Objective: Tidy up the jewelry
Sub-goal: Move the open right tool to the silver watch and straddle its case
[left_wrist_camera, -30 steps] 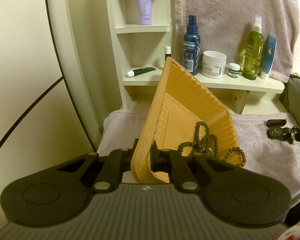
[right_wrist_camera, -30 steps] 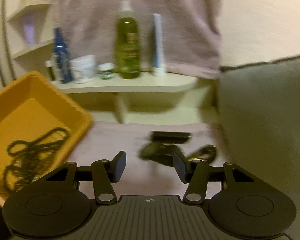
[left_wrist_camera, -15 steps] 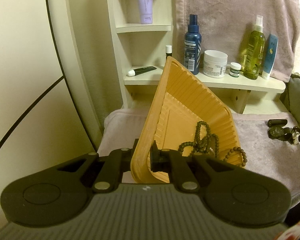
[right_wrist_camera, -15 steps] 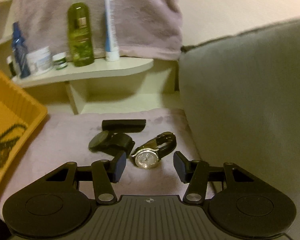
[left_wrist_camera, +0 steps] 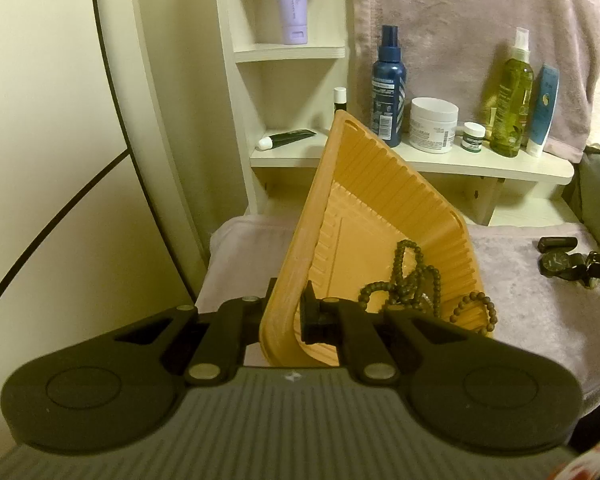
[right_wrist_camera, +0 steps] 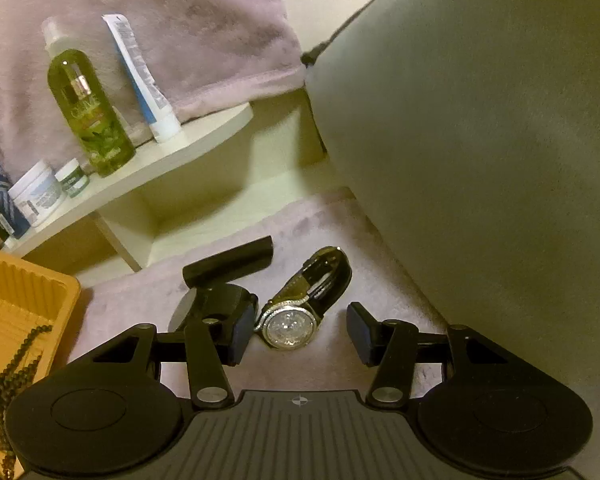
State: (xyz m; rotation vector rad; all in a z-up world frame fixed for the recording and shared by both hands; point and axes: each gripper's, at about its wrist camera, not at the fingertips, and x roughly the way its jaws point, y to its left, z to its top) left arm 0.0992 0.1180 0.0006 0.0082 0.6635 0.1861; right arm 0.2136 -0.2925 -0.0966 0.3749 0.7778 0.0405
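Note:
My left gripper (left_wrist_camera: 286,314) is shut on the near rim of an orange ribbed tray (left_wrist_camera: 364,200), which it holds tilted up. Dark bead necklaces (left_wrist_camera: 410,280) lie bunched in the tray's low corner. The tray (right_wrist_camera: 28,292) and beads (right_wrist_camera: 4,372) also show at the left of the right wrist view. My right gripper (right_wrist_camera: 300,334) is open, its fingers either side of a silver jewelled watch with a black strap (right_wrist_camera: 296,318) on the pink cloth. A black watch (right_wrist_camera: 216,300) and a black tube (right_wrist_camera: 228,262) lie just left of it.
A cream shelf (left_wrist_camera: 420,160) behind holds a blue spray bottle (left_wrist_camera: 388,88), a white jar (left_wrist_camera: 434,124), a green bottle (right_wrist_camera: 88,112) and a white-blue tube (right_wrist_camera: 144,80). A grey cushion (right_wrist_camera: 480,140) rises at the right. A pink towel (left_wrist_camera: 460,20) hangs behind.
My right gripper swung right, away from the tray, and came down close over the silver watch. The left gripper and the tilted tray barely moved.

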